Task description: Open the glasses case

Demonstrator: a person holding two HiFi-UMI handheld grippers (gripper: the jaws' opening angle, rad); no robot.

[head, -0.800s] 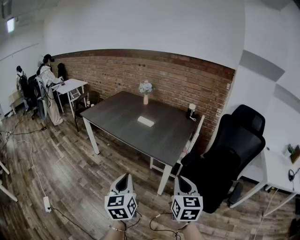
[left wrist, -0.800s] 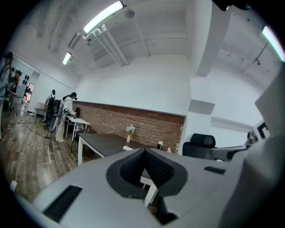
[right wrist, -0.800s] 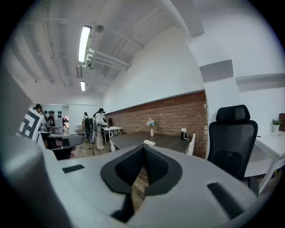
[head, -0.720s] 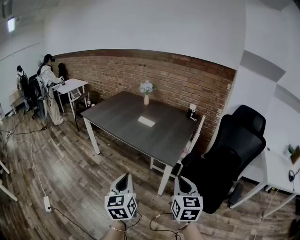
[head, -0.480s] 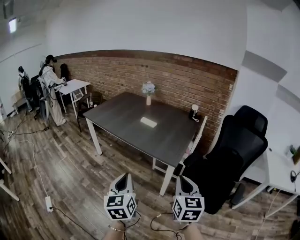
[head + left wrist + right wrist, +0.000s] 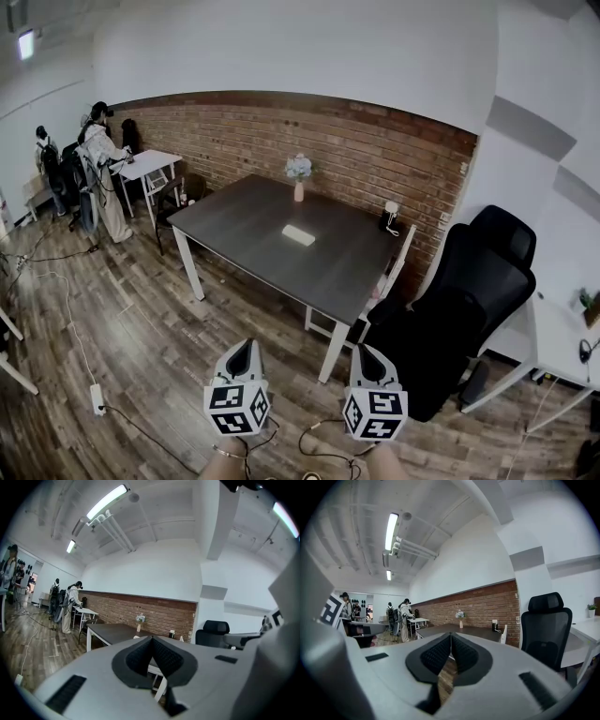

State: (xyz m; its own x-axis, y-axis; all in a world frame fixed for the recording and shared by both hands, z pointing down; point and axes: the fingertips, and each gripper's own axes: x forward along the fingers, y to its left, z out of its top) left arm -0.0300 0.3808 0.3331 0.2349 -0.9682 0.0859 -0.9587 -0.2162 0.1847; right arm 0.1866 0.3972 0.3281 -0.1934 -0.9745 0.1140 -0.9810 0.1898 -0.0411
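A pale, flat glasses case (image 6: 298,234) lies near the middle of a dark table (image 6: 234,225) far ahead of me. My left gripper (image 6: 245,350) and right gripper (image 6: 367,353) are held side by side low in the head view, well short of the table. Both point level toward it. Each has its jaws shut with nothing between them, as the left gripper (image 6: 151,638) and the right gripper (image 6: 451,634) show in their own views. The case is too small to make out in the gripper views.
A vase of flowers (image 6: 298,174) and a small dark device (image 6: 388,219) stand at the table's far edge by the brick wall. A white chair (image 6: 384,281) and black office chair (image 6: 459,309) are at its right. People stand by a white table (image 6: 145,164) at far left. Cables (image 6: 66,328) cross the wood floor.
The view has shifted slightly, so the table and case now sit a little closer and lower in the head view. Both grippers keep their places, side by side and shut.
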